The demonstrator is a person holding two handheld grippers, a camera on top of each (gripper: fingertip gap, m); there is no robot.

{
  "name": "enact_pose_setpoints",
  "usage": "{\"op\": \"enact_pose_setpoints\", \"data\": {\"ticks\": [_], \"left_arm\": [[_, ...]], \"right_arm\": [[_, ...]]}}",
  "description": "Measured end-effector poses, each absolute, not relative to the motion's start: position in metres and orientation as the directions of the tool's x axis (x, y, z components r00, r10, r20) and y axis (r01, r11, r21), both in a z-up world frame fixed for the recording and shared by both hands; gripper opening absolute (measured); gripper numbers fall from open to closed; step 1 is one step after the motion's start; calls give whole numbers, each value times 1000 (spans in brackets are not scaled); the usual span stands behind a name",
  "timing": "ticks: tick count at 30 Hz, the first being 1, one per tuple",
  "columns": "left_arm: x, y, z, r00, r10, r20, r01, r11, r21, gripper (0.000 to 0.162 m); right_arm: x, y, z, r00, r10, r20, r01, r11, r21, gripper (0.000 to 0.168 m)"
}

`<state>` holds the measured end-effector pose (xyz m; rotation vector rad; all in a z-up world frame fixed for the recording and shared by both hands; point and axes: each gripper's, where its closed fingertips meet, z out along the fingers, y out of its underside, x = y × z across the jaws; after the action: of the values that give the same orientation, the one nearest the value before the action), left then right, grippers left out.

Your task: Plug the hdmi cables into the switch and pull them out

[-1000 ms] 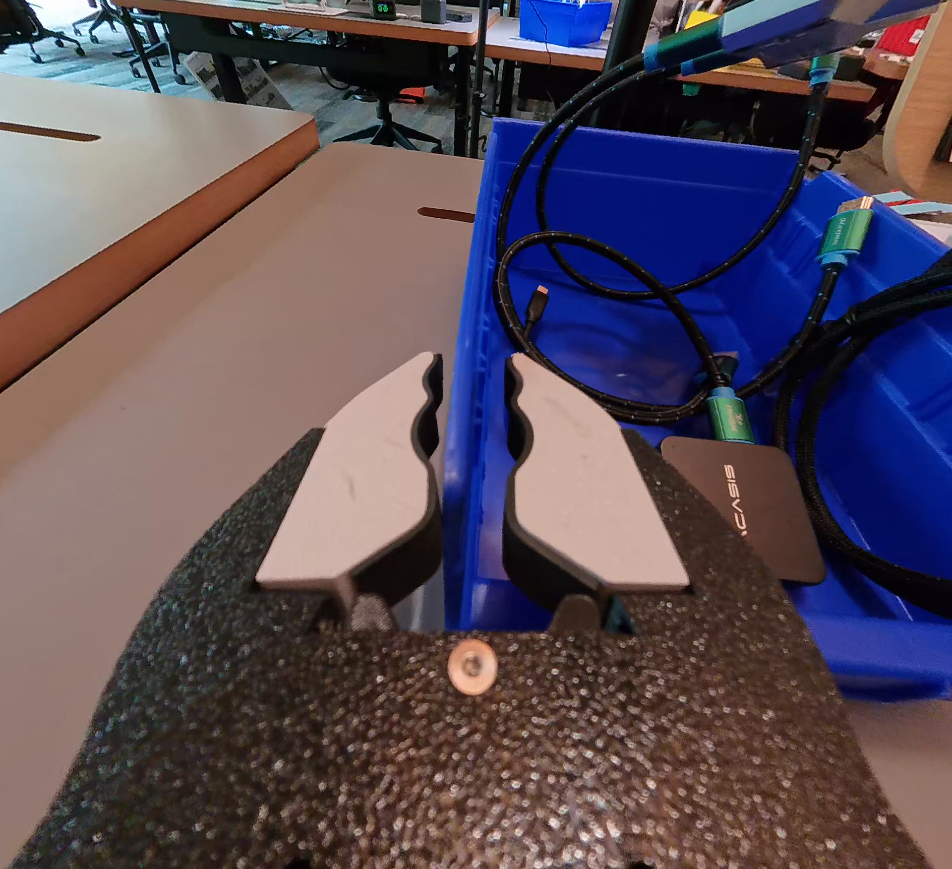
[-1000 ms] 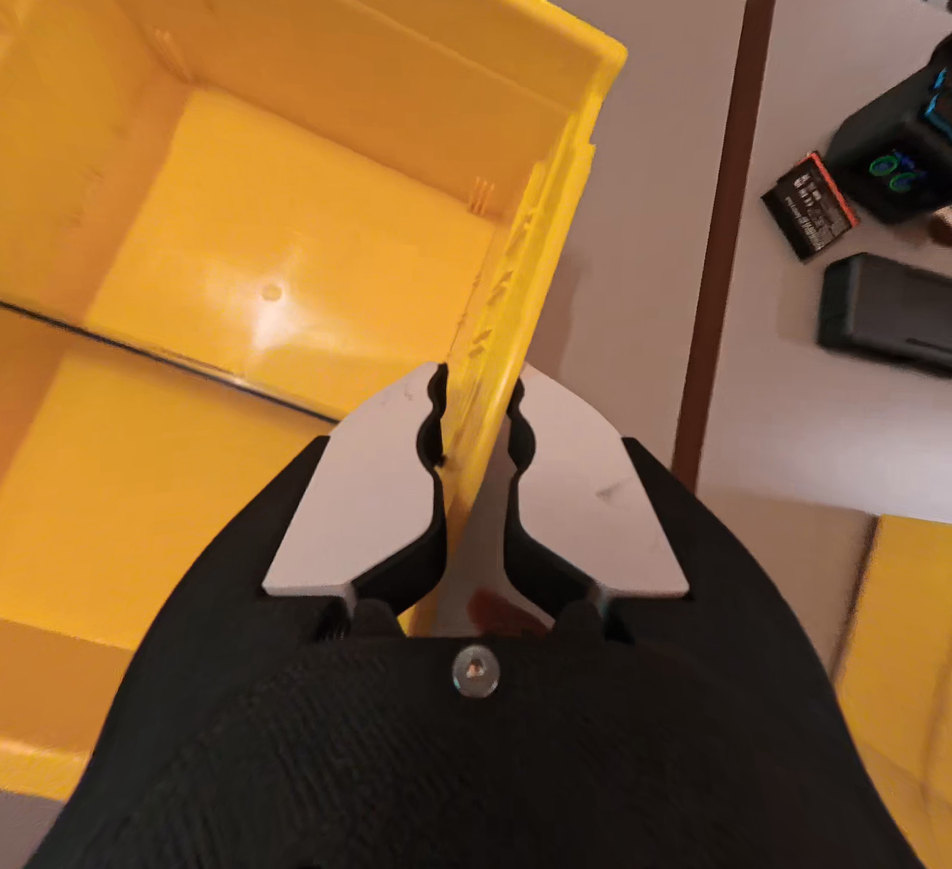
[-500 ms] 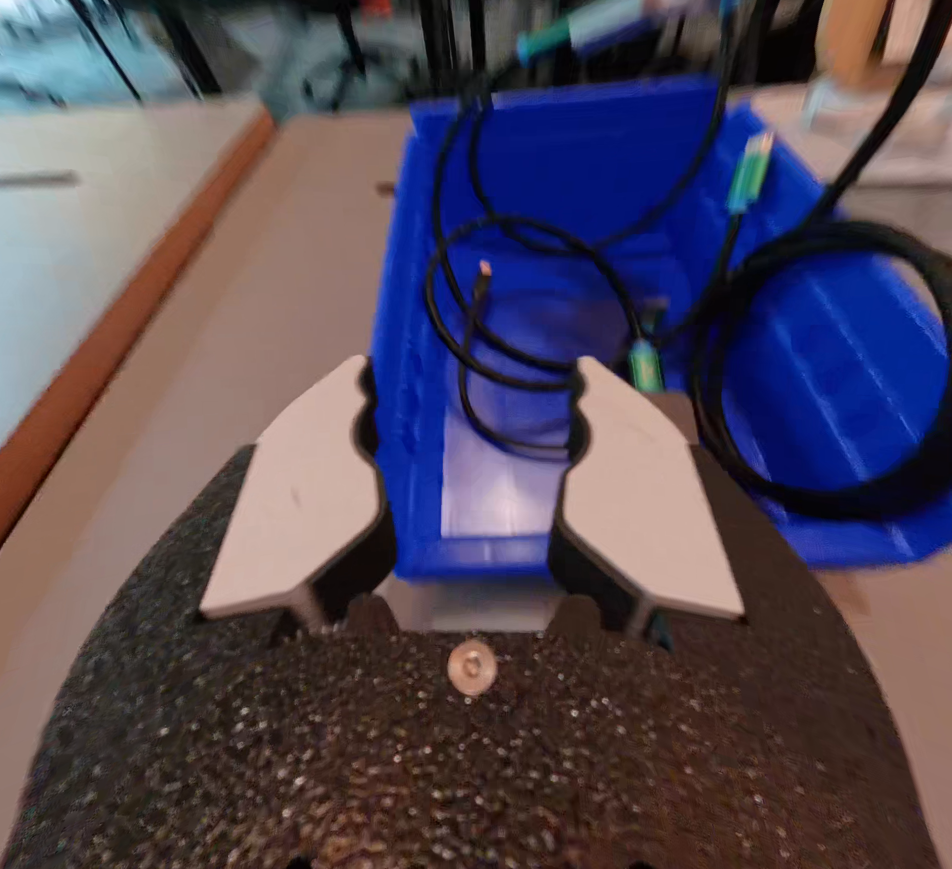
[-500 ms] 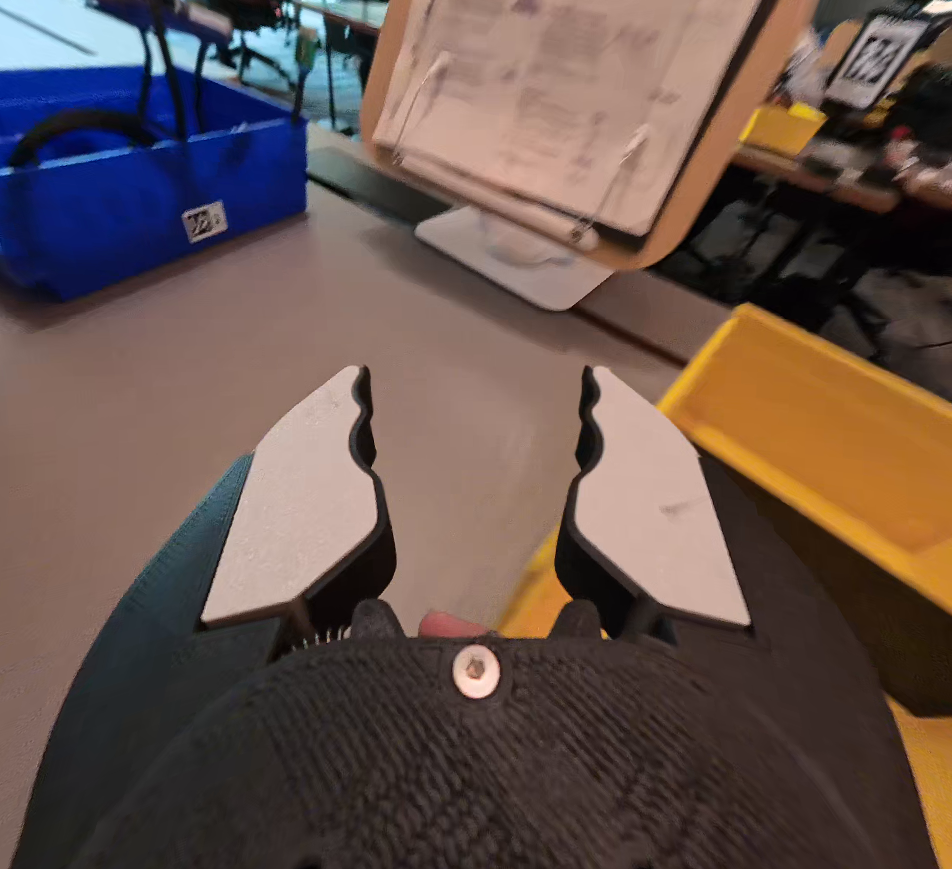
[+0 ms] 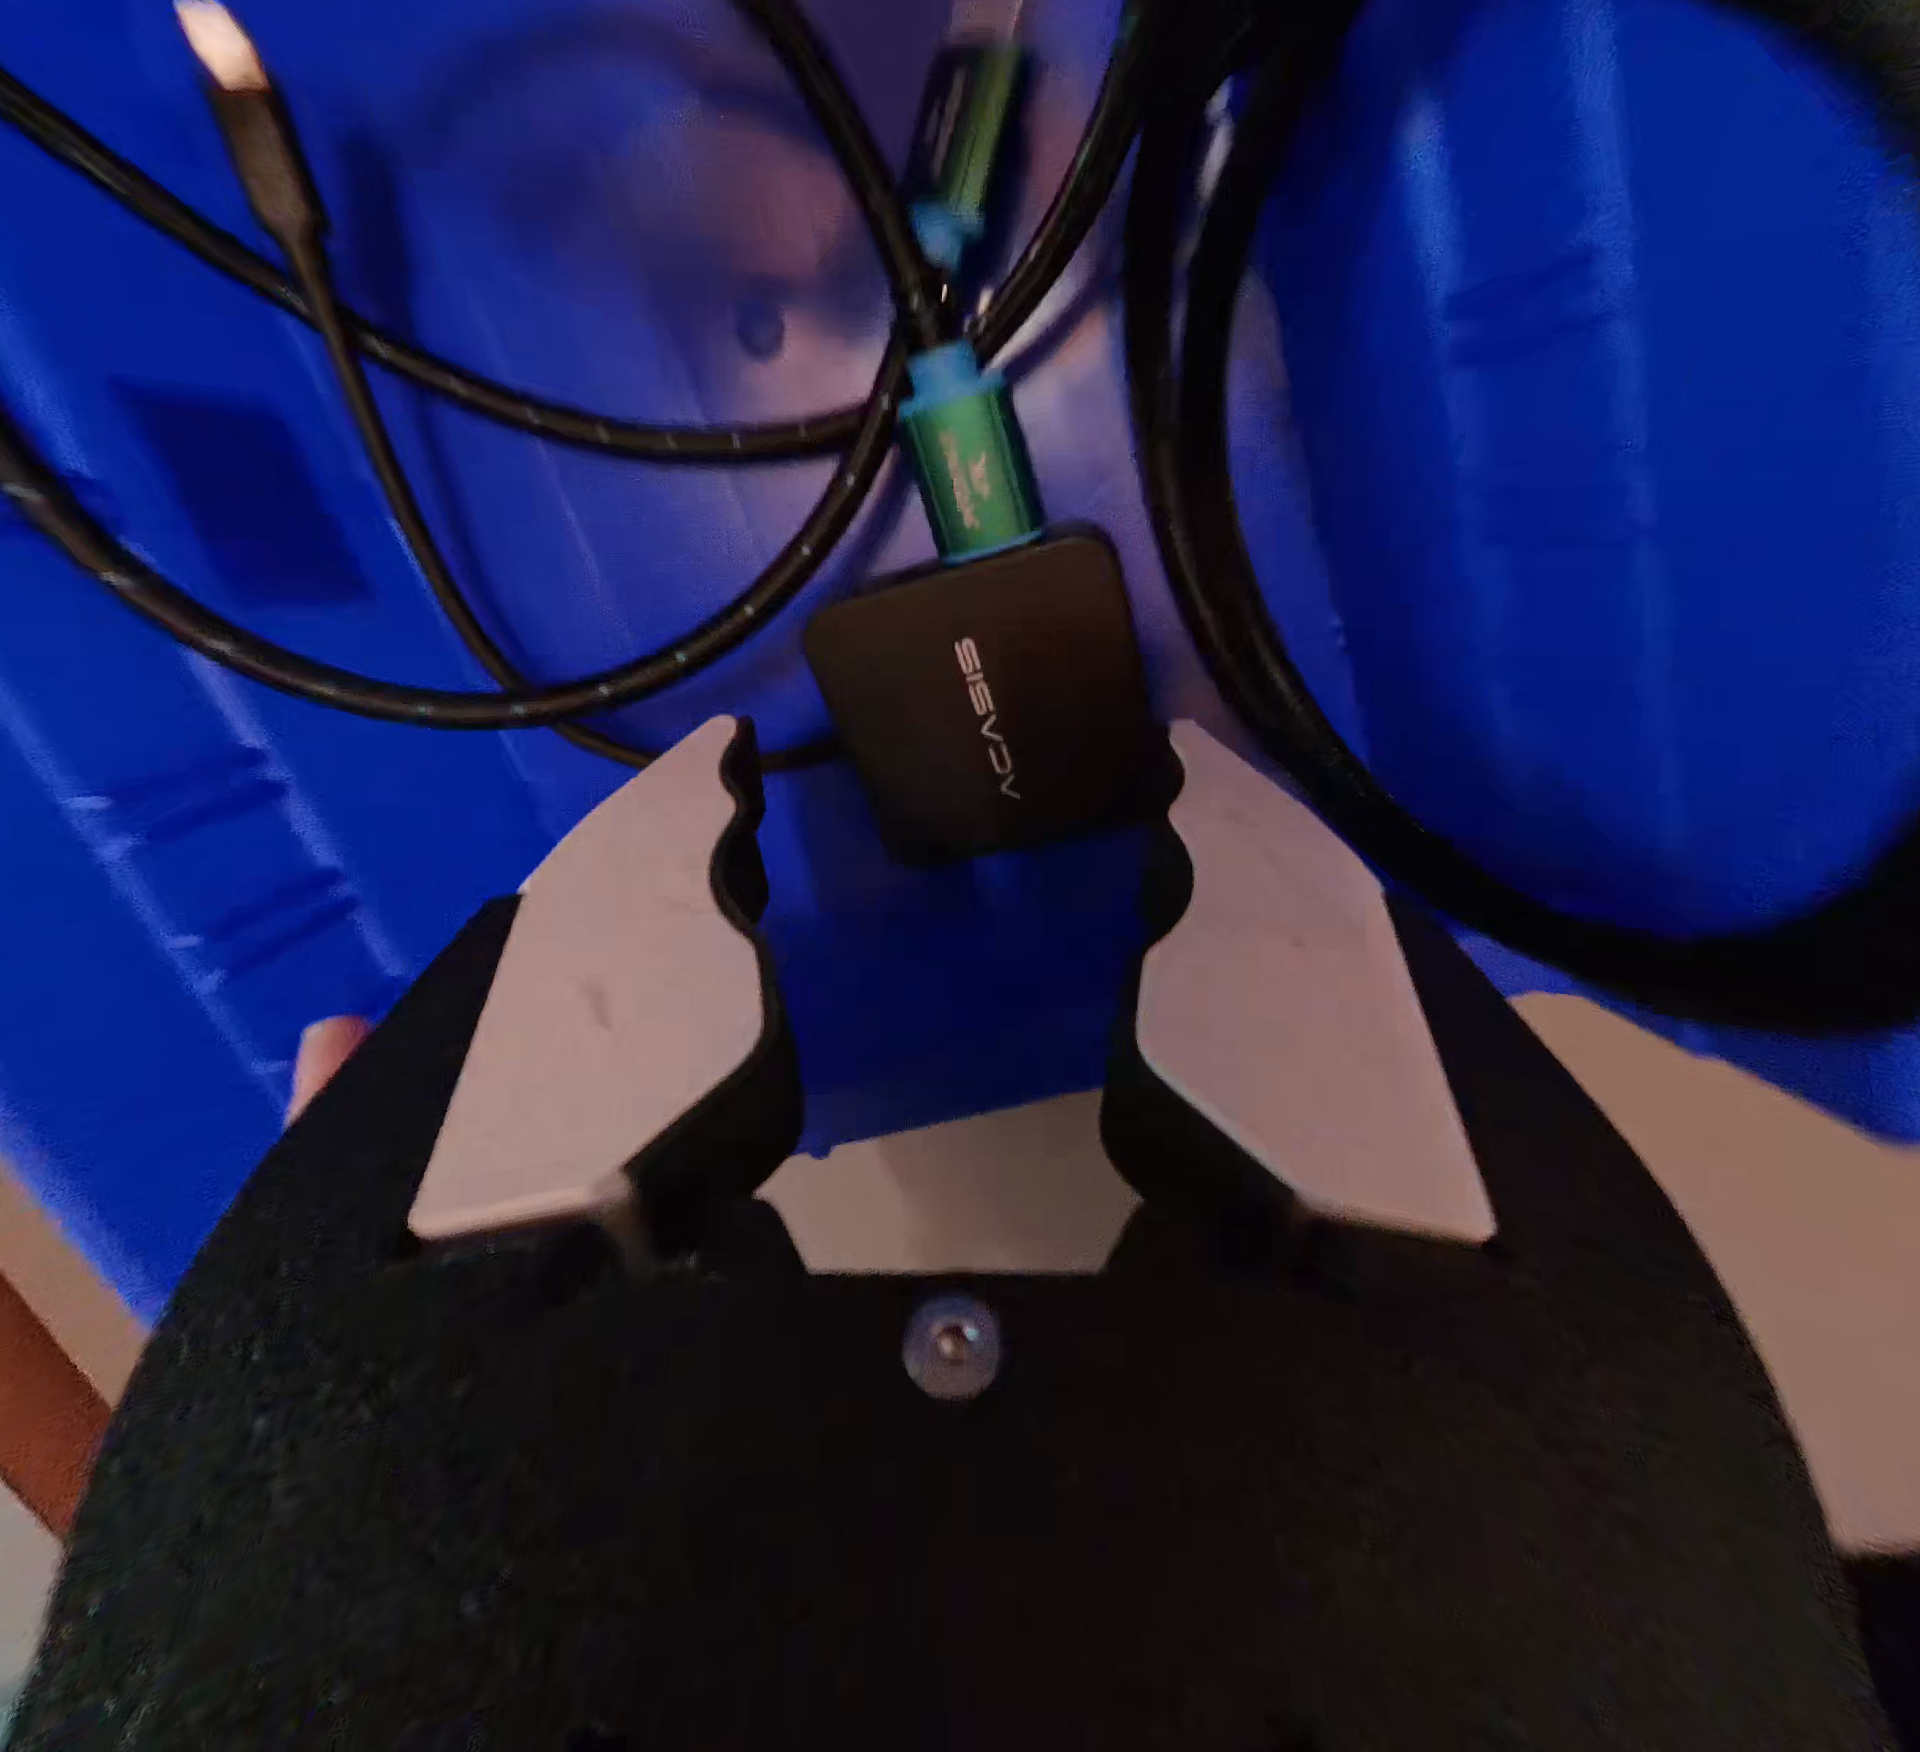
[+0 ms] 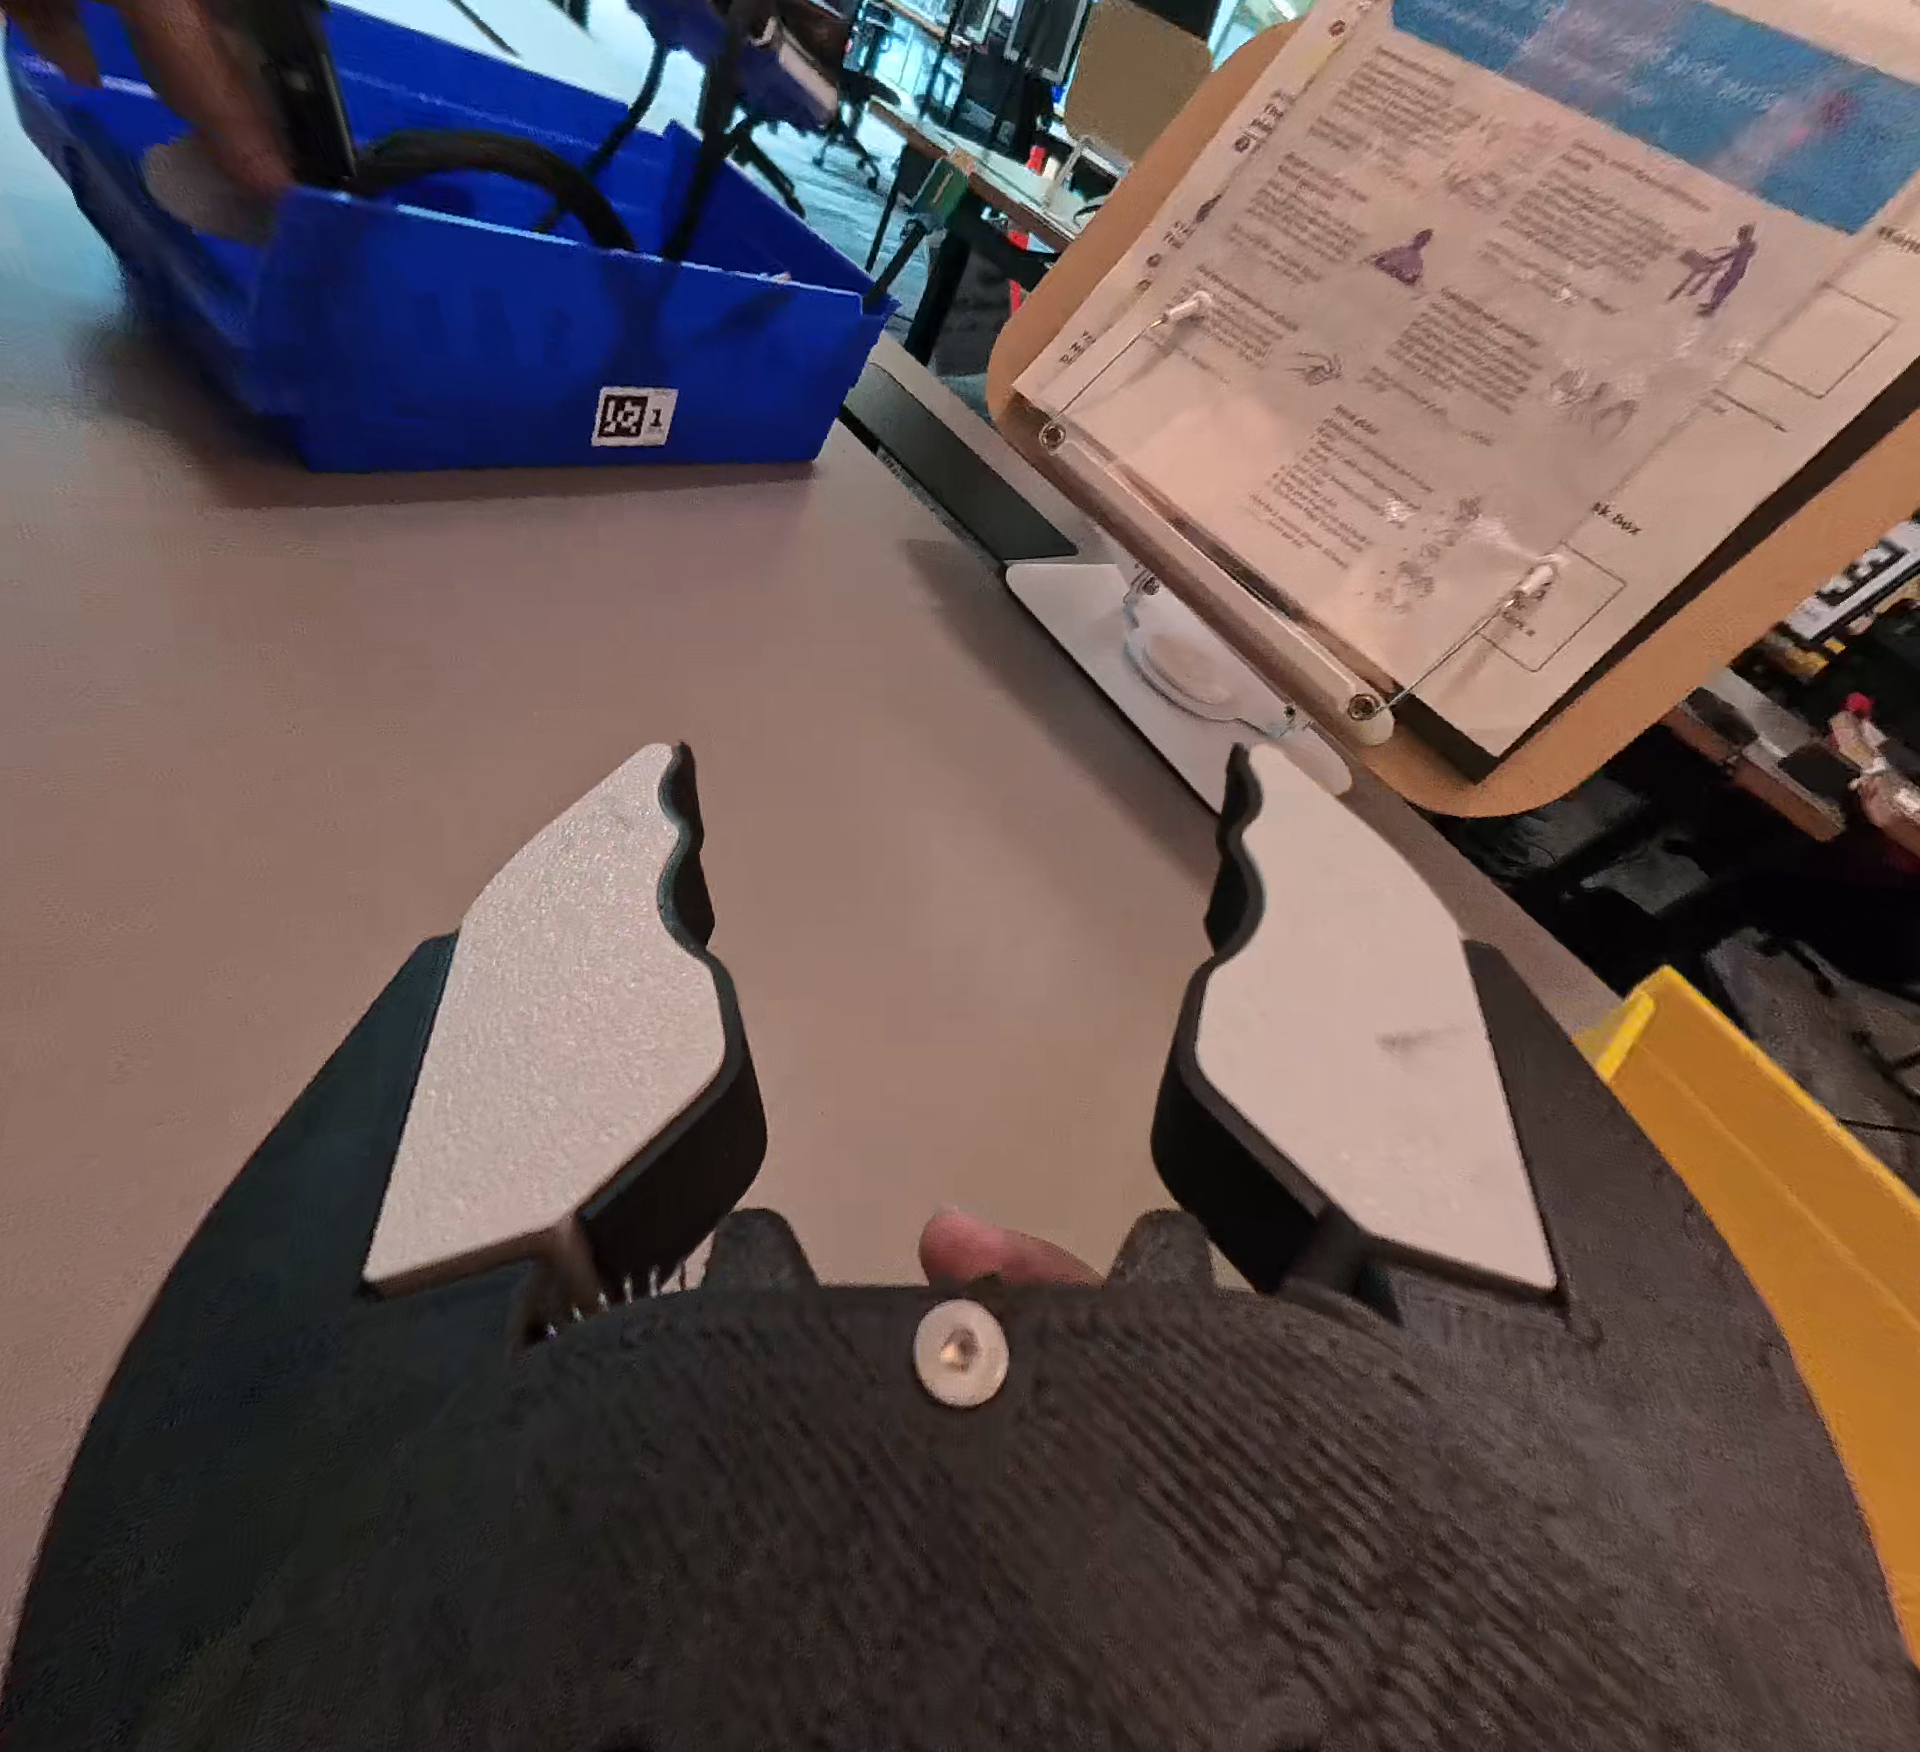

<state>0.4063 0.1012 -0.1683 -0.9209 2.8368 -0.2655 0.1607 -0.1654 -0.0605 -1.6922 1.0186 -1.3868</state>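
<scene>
In the left wrist view my left gripper (image 5: 961, 752) is open over the blue bin (image 5: 1558, 455), its tips on either side of the near end of a small black switch box (image 5: 987, 694). A green HDMI plug (image 5: 971, 476) sits at the box's far end. A second green plug (image 5: 966, 133) hangs blurred above. Black braided cables (image 5: 520, 705) loop across the bin floor, one ending in a small plug (image 5: 244, 102). My right gripper (image 6: 956, 803) is open and empty above the grey table (image 6: 520, 715).
The blue bin (image 6: 468, 341) stands far left in the right wrist view, with a hand and the other gripper (image 6: 239, 40) over it. A tilted board with printed sheets (image 6: 1507, 300) stands at right. A yellow bin (image 6: 1766, 1214) is at the lower right edge.
My left gripper has let go of the blue bin's wall, opened and moved down into the bin over the switch box. My right gripper has let go of the yellow bin's wall, opened and swung up over the table.
</scene>
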Motion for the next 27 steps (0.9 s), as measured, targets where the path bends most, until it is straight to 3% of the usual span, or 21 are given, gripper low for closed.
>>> {"op": "enact_pose_setpoints", "data": {"ticks": [2, 5, 14, 16, 19, 27], "left_arm": [[405, 99, -180, -803, -594, -58, -583, 802, -131, 73], [408, 93, -192, -778, -628, -15, -624, 775, -96, 74], [423, 103, -195, -804, -590, -81, -578, 806, -128, 73], [426, 113, -171, -824, -522, -219, -515, 852, -92, 73], [426, 97, -122, -844, -441, -304, -401, 897, -188, 71], [420, 100, -59, -804, -280, -524, -183, 956, -230, 71]], "right_arm": [[160, -163, -60, 119, -876, 467, -135, -480, -867, 96], [158, -158, -60, 147, -868, 474, -116, -491, -863, 96], [159, -150, -67, 192, -851, 489, -120, -515, -849, 93], [156, -144, -65, 223, -854, 471, -103, -501, -859, 92], [155, -144, -58, 224, -875, 430, -67, -454, -889, 90], [155, -143, -57, 232, -890, 392, -56, -415, -908, 88]]}}
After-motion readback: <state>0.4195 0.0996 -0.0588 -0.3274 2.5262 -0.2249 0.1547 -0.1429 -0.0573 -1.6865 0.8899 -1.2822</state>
